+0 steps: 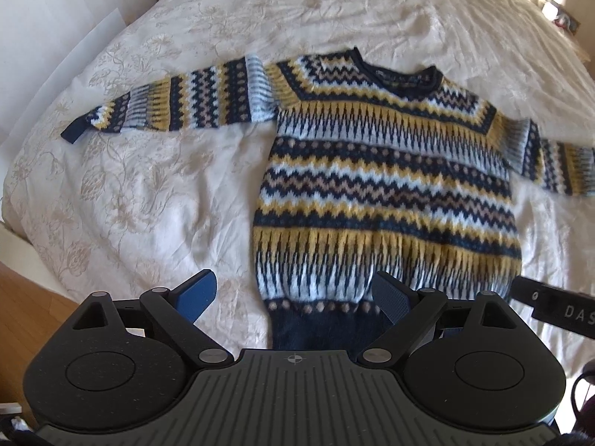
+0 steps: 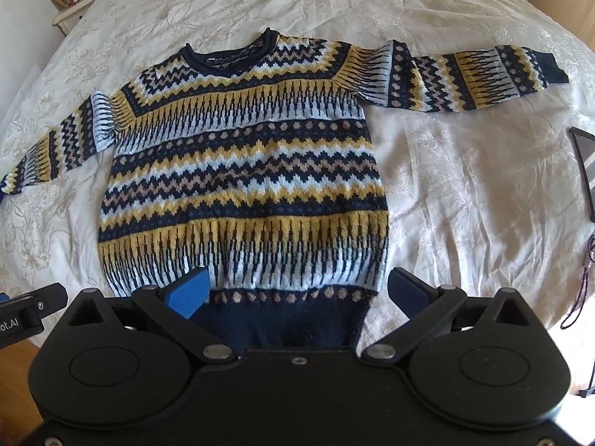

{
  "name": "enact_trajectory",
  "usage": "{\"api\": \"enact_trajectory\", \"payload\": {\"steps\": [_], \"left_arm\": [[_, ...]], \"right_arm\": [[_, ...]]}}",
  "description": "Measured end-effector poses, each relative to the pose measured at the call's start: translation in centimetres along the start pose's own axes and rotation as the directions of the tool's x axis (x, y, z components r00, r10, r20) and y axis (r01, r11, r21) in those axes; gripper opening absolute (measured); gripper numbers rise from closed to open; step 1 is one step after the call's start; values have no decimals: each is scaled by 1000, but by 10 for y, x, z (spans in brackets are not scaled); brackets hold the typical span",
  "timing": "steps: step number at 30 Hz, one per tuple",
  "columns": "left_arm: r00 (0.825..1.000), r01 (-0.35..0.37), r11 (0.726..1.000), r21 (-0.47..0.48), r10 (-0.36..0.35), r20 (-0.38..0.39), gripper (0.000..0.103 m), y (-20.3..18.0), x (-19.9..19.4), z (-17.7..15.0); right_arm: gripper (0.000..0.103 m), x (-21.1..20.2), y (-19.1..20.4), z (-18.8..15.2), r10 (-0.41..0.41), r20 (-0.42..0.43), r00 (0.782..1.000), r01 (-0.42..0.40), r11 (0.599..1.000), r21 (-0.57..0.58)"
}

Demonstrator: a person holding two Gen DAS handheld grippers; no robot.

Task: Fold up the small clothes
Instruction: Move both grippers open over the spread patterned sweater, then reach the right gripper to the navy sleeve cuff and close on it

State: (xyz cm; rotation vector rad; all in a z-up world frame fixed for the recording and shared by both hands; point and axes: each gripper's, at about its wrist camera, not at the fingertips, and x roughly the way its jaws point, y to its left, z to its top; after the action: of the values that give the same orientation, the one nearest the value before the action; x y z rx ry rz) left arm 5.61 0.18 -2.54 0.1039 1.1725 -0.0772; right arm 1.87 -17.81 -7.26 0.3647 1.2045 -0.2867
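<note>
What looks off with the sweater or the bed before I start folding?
Little stands out. The sweater lies flat, face up, both sleeves spread. Its neckline sits slightly tilted. A dark phone and a cord lie on the bedspread to its right, clear of the sleeve.

The sweater [image 1: 386,171] in front of me is knitted in bands of navy, mustard yellow, light blue-white and beige: zigzag rows, rows of small dots and long pointed stripes. Its collar [image 1: 401,74], cuffs and bottom hem [image 2: 286,323] are plain navy. The bed cover [image 1: 141,193] is cream with a pale beige flower pattern. The pads [image 2: 187,291] of my hand-held gripper are blue, its body black.
</note>
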Motion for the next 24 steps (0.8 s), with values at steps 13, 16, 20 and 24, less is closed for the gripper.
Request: {"api": "enact_trajectory", "payload": {"steps": [13,16,20,24], "left_arm": [[986,79,997,23,-81,143,89,-7,22,79],[982,84,995,63,-93,167,89,-13,32,93],[981,70,984,163,-97,168,89,-28,47,108],[977,50,963,264,-102,188,88,-42,61,116]], "right_arm": [[94,16,-17,65,170,167,971,-197,967,160],[93,19,-21,79,124,214,969,-160,974,161],[93,24,-31,91,61,272,960,-107,982,157],[93,28,-48,97,15,310,951,-73,982,176]]}}
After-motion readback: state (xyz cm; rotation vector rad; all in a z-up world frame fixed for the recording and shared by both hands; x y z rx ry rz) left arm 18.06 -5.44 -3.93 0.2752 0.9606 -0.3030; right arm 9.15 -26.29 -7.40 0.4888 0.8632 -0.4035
